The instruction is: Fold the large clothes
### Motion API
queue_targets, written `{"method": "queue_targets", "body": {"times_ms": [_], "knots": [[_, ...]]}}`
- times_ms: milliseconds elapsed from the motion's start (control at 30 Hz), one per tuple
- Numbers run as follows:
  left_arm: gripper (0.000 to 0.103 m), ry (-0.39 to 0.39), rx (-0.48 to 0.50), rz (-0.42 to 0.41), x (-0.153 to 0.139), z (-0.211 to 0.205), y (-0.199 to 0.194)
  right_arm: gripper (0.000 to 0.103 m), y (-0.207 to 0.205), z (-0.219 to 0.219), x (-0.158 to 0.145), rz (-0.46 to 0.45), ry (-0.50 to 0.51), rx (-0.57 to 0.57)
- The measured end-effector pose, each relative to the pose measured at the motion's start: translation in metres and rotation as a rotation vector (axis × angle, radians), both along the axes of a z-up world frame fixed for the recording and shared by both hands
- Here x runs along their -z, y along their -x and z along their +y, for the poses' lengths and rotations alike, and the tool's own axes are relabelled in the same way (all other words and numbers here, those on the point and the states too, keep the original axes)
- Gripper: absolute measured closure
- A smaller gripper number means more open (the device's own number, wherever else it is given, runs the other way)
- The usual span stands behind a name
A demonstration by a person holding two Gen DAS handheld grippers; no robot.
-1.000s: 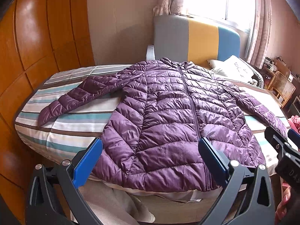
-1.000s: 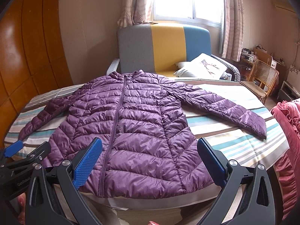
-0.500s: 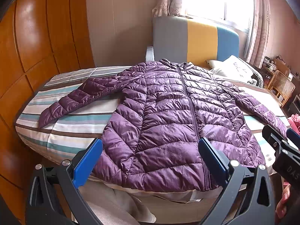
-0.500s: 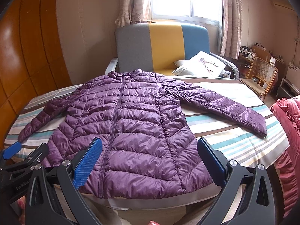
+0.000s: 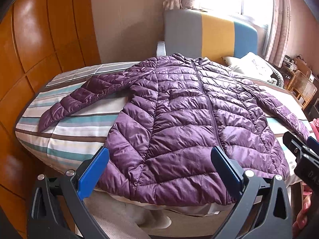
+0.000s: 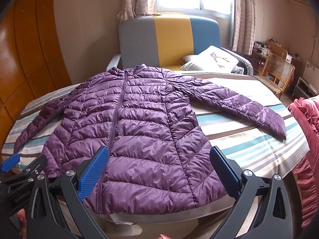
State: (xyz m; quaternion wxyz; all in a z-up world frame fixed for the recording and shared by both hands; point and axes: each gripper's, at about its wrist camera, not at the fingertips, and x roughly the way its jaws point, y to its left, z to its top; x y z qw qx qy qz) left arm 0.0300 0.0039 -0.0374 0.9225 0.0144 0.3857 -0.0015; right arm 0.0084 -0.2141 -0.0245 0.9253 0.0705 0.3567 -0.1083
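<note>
- My left hand-held gripper [image 5: 159,167] and right hand-held gripper [image 6: 159,167]: both spread wide, empty, above the near hem.
- Purple jacket [image 6: 139,123]: flat, zipped, unfolded on the striped bed [image 6: 249,145]; folding not yet begun, I judge.
- Next: pinch a sleeve [image 6: 249,107], fold inward.
- Containers: none seen.

Purple quilted jacket [image 5: 191,123], flat, unfolded

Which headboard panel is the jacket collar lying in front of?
The grey panel, leftmost of three; the collar sits below it, yellow and blue stand further right.
</note>
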Motion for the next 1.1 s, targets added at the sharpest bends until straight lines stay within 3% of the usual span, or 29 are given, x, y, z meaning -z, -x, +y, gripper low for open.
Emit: {"method": "queue_targets", "body": {"times_ms": [333,700,833,933,1033,1100], "knots": [[0.002,-0.011,0.013,-0.021,0.004,-0.009,-0.012,0.003,-0.013,0.001,0.002,-0.002,0.005,-0.002],[0.002,-0.014,0.012,-0.02,0.004,-0.012,-0.033,0.003,-0.032,-0.028,0.008,0.004,-0.026,0.073],[0.002,0.018,0.05,-0.013,0.01,-0.011,-0.044,0.003,-0.043,-0.07,0.021,-0.033,-0.156,0.122],[0.002,0.112,0.078,-0.001,0.018,-0.002,-0.054,0.003,-0.052,-0.108,0.037,-0.053,-0.265,0.148],[0.002,0.162,0.061,0.006,0.029,0.007,-0.068,0.003,-0.06,-0.148,0.058,-0.008,-0.3,0.268],[0.002,0.146,0.039,0.022,0.037,0.011,-0.08,0.003,-0.066,-0.183,0.077,0.052,-0.357,0.361]]}}
